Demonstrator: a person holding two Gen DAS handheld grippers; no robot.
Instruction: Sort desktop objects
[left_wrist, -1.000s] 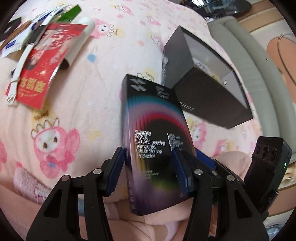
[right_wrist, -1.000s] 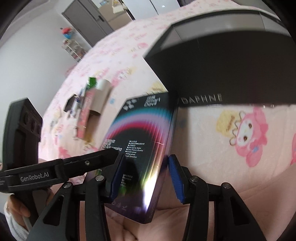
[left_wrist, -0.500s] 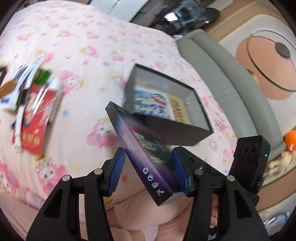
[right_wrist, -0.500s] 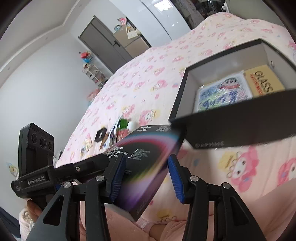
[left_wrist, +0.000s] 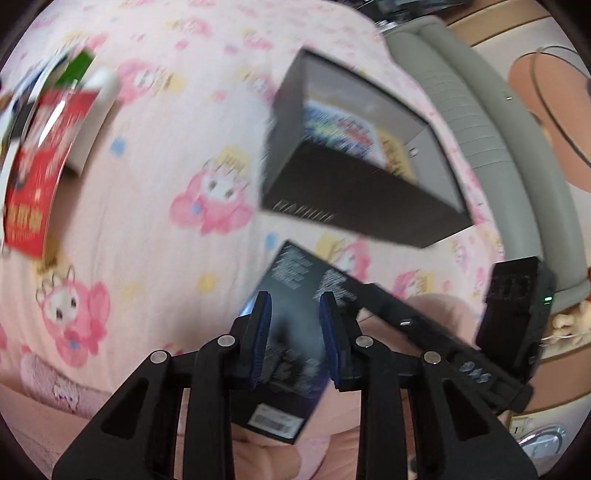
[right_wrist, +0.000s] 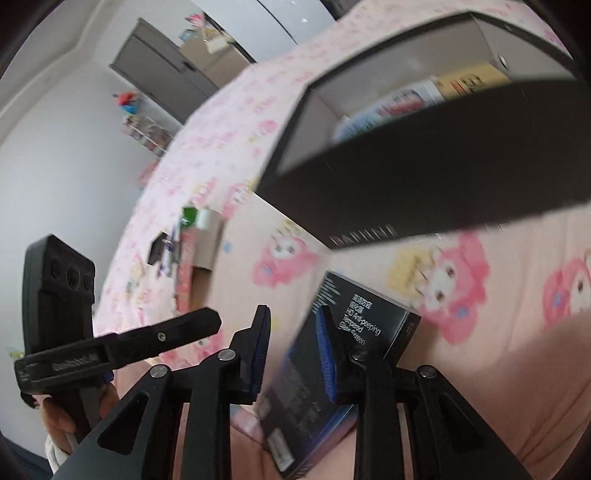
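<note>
1. While the left wrist view looks down on the back of the screen protector box (left_wrist: 295, 280), with its barcode sticker, the right wrist view shows its printed side.
2. This box lies just in front of the open black Daphne box (left_wrist: 354, 192), on the pink cartoon bed sheet (left_wrist: 147, 221).
3. The left gripper (left_wrist: 295, 338) has its blue pads a little apart, above the flat face of the screen protector box.
4. The right gripper (right_wrist: 294, 350) is apart too; pink sheet shows in the gap, and the screen protector box sits by one pad.
5. Inside the Daphne box are a cartoon pack (left_wrist: 340, 129) and a yellow pack (left_wrist: 395, 155).
6. Well to the left of the Daphne box lies a red packet (left_wrist: 37, 158) among other small things.
7. Only the right wrist view shows the white wall, a grey door (right_wrist: 162, 74) and a toy shelf (right_wrist: 144, 125) far behind the Daphne box.
</note>
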